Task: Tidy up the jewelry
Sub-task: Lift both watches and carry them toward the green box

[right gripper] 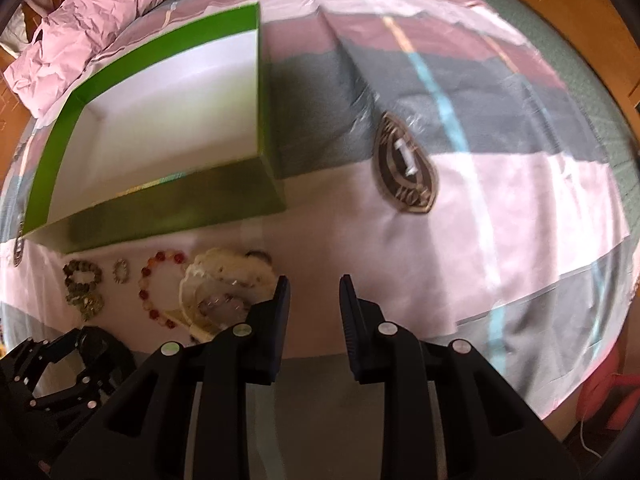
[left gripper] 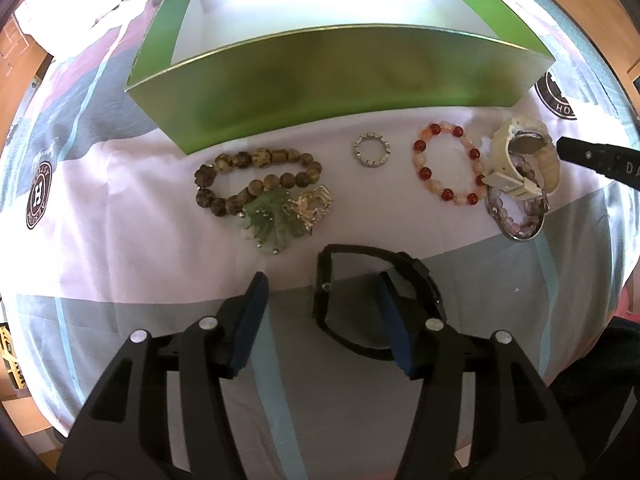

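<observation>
An empty green box (left gripper: 336, 76) with a white inside stands at the far side; it also shows in the right wrist view (right gripper: 168, 196). In front of it lie a brown bead bracelet (left gripper: 256, 178), a green and gold brooch (left gripper: 280, 216), a silver ring (left gripper: 372, 150), a red and pink bead bracelet (left gripper: 450, 162), a cream watch (left gripper: 524, 156) and a pale purple bead bracelet (left gripper: 516, 216). A black watch (left gripper: 352, 280) lies just ahead of my open left gripper (left gripper: 320, 292); its right finger (left gripper: 394, 320) covers part of it. My right gripper (right gripper: 314, 296) is open and empty, right of the cream watch (right gripper: 224, 276).
The bed is covered with a pink, grey and light blue sheet (right gripper: 500, 200) with round logos (right gripper: 404, 168). A pink pillow (right gripper: 80, 24) lies beyond the box. My right gripper's tip (left gripper: 600, 158) shows by the cream watch. Wooden floor surrounds the bed.
</observation>
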### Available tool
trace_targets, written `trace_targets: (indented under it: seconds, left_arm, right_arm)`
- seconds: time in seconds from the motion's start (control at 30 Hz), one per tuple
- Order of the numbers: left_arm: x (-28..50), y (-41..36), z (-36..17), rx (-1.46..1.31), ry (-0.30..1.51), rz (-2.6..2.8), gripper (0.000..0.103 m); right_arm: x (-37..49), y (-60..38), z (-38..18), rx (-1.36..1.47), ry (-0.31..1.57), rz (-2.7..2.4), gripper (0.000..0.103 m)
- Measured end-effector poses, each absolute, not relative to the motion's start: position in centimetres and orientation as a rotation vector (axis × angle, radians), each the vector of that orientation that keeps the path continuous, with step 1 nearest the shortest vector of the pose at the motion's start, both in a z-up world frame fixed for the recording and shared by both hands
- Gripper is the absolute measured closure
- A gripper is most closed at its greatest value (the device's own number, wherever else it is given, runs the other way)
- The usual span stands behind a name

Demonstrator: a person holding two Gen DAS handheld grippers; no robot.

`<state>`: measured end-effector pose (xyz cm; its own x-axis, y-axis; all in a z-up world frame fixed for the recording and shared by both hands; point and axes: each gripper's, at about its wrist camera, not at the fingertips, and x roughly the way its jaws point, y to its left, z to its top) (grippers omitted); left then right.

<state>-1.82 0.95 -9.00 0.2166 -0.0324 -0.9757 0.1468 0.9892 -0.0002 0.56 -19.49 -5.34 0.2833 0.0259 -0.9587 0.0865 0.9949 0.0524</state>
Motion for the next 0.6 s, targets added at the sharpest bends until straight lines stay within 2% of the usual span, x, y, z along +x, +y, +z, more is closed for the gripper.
trace_targets:
  seconds: [0.13, 0.23, 0.43, 0.5, 0.6]
  left_arm:
    - [-1.9, 0.5, -9.2, 0.113, 1.353, -0.118, 0.045]
    - [-1.8, 0.5, -9.5, 0.107, 1.358, -0.105, 0.04]
    - [-1.5, 1.1, -9.8, 0.086, 1.368, -0.07, 0.036]
    - [-1.5, 1.1, -9.8, 0.088, 1.369, -0.066, 0.036]
    - [-1.5, 1.2, -9.8, 0.088, 1.369, -0.066, 0.036]
  right_arm:
    - [0.4, -18.6, -5.6, 0.075, 1.29, -0.032, 0.077]
    - [0.5, -18.3, -6.0, 0.07, 1.303, -0.028, 0.077]
    - [0.4, -20.2, -4.5, 0.25, 1.242, -0.006, 0.077]
    - [0.4, -19.9, -4.4, 0.24, 1.247, 0.005, 0.067]
    - [0.5, -18.8, -5.3, 0.218, 1.289, 0.043, 0.067]
